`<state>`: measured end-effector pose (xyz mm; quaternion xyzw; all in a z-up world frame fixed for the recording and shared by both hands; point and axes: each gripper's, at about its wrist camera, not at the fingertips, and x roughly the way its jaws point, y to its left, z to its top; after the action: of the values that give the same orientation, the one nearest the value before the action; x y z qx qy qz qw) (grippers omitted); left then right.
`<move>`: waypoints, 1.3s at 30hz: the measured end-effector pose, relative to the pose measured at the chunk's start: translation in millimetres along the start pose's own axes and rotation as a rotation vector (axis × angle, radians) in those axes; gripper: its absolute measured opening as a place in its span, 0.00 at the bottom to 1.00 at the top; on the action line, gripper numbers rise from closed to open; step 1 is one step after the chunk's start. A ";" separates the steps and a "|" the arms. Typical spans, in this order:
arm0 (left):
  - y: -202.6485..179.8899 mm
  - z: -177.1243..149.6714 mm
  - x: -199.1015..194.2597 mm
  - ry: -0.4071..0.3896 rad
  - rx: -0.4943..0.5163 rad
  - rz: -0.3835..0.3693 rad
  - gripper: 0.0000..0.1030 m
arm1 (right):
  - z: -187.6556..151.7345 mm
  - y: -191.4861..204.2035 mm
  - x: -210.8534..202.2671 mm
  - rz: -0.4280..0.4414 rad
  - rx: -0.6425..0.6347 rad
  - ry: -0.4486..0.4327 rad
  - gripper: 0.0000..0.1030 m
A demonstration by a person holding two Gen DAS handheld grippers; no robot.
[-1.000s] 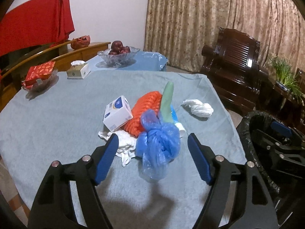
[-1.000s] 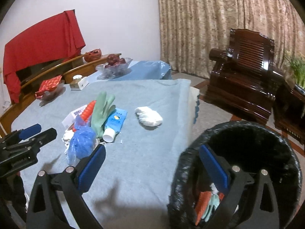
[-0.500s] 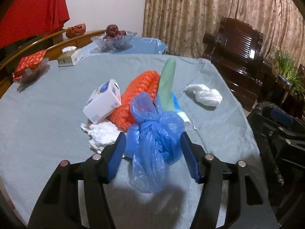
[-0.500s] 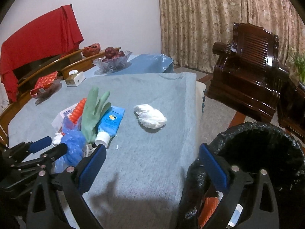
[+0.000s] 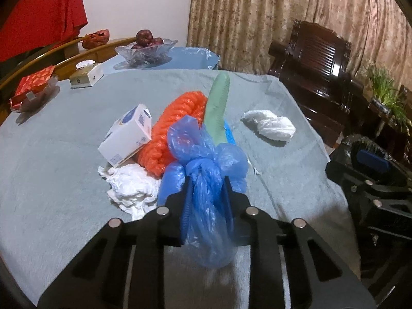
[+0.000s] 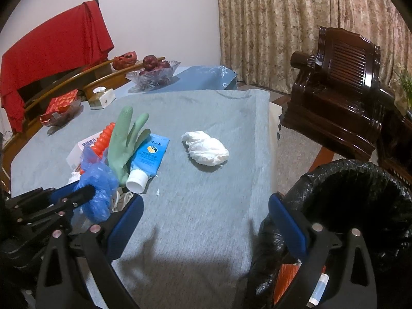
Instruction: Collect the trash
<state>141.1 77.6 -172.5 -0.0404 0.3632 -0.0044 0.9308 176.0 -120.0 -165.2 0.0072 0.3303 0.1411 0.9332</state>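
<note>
My left gripper (image 5: 206, 188) is shut on a crumpled blue plastic bag (image 5: 203, 159) at the near edge of a trash pile on the grey tablecloth; it also shows in the right wrist view (image 6: 85, 193). The pile holds an orange net (image 5: 177, 126), a green rubber glove (image 6: 123, 139), a blue tube (image 6: 149, 157), a white box (image 5: 128, 134) and white tissue (image 5: 128, 188). A separate white tissue wad (image 6: 206, 149) lies to the right. My right gripper (image 6: 206, 219) is open and empty, beside the black-lined trash bin (image 6: 347, 177).
At the table's far side stand a glass fruit bowl (image 5: 145, 49), a tissue box (image 5: 86, 76) and a red packet in a dish (image 5: 32, 87). A dark wooden armchair (image 6: 342, 82) stands right of the table. The bin holds some trash (image 6: 288, 278).
My left gripper moved forward to the blue bag and closed on it. My right gripper shifted slightly towards the table and stayed open.
</note>
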 end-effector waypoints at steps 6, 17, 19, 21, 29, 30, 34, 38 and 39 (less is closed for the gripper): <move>6.5 2.3 -23.4 -0.034 -0.018 -0.004 0.19 | 2.0 7.2 -4.5 0.009 -0.010 -0.015 0.93; 31.7 3.9 -60.6 -0.091 -0.056 0.030 0.19 | 6.6 41.8 -3.3 0.064 -0.049 -0.024 0.90; 37.5 4.4 -65.5 -0.097 -0.065 0.033 0.19 | 7.4 51.1 -1.2 0.079 -0.059 -0.022 0.89; 44.0 3.7 -69.1 -0.102 -0.070 0.047 0.19 | 7.9 58.5 1.0 0.088 -0.069 -0.022 0.88; 63.3 -0.8 -63.7 -0.081 -0.091 0.082 0.19 | 3.6 90.7 25.3 0.139 -0.100 0.032 0.65; 65.5 -1.5 -62.2 -0.078 -0.094 0.084 0.19 | 2.7 94.1 28.7 0.148 -0.106 0.041 0.62; 72.9 -3.8 -58.7 -0.070 -0.104 0.084 0.19 | -1.0 105.8 39.8 0.163 -0.120 0.067 0.59; 76.8 -6.1 -55.8 -0.066 -0.108 0.080 0.19 | -1.8 112.9 51.7 0.162 -0.127 0.086 0.59; 77.3 -6.7 -55.1 -0.065 -0.110 0.078 0.19 | -2.4 113.3 53.6 0.161 -0.127 0.090 0.59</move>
<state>94.3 156.2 -146.3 -0.0773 0.3339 0.0530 0.9379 185.0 3.0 -188.0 -0.0319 0.3606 0.2363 0.9017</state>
